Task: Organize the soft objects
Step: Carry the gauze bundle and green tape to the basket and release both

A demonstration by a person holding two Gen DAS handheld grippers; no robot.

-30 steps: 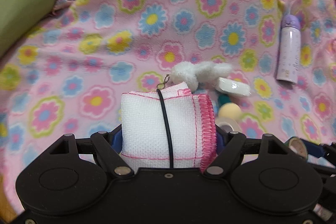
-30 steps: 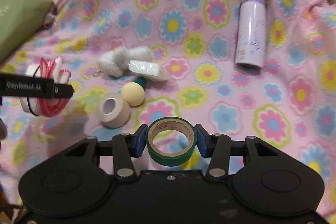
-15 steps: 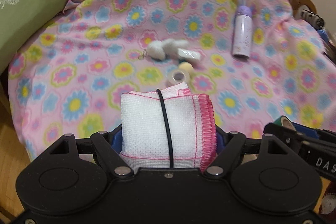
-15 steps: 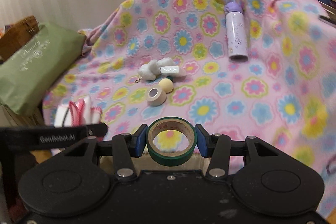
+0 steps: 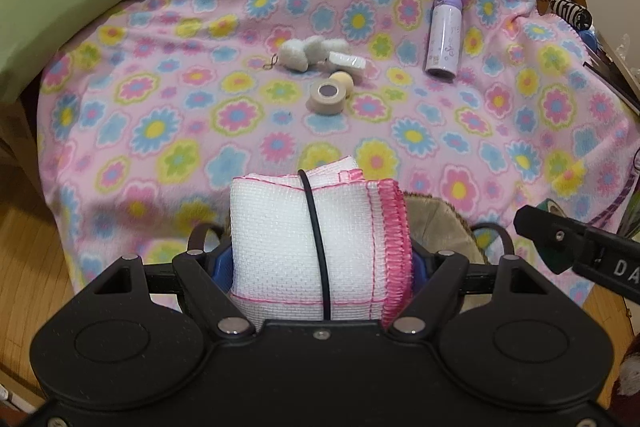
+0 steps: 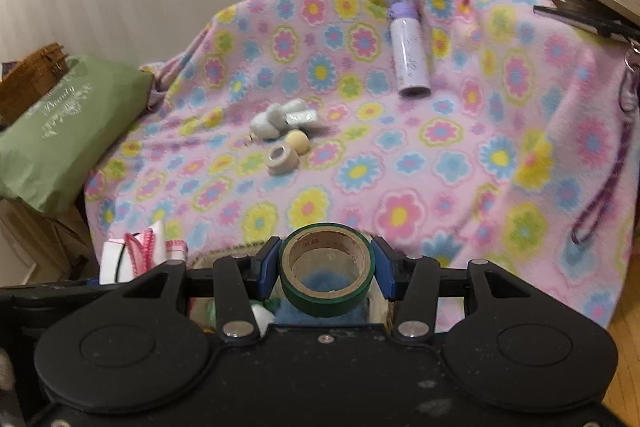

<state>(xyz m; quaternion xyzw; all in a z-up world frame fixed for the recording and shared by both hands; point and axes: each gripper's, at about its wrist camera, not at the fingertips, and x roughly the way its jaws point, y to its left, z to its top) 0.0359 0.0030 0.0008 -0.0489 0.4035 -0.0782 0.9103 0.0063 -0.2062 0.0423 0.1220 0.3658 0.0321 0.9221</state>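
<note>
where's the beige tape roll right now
The beige tape roll lies mid-blanket, touching the cream ball behind it, in front of the white plush, left of the purple bottle.

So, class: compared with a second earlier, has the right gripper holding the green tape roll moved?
Yes. The right gripper, shut on the green tape roll, has pulled back from the purple bottle, which now looks smaller and farther away.

blanket (image 5: 192, 131): fuzzy fleece | cloth (image 5: 276, 243): woven, stitched edge | tape roll (image 6: 327, 277): glossy, cardboard core
</note>
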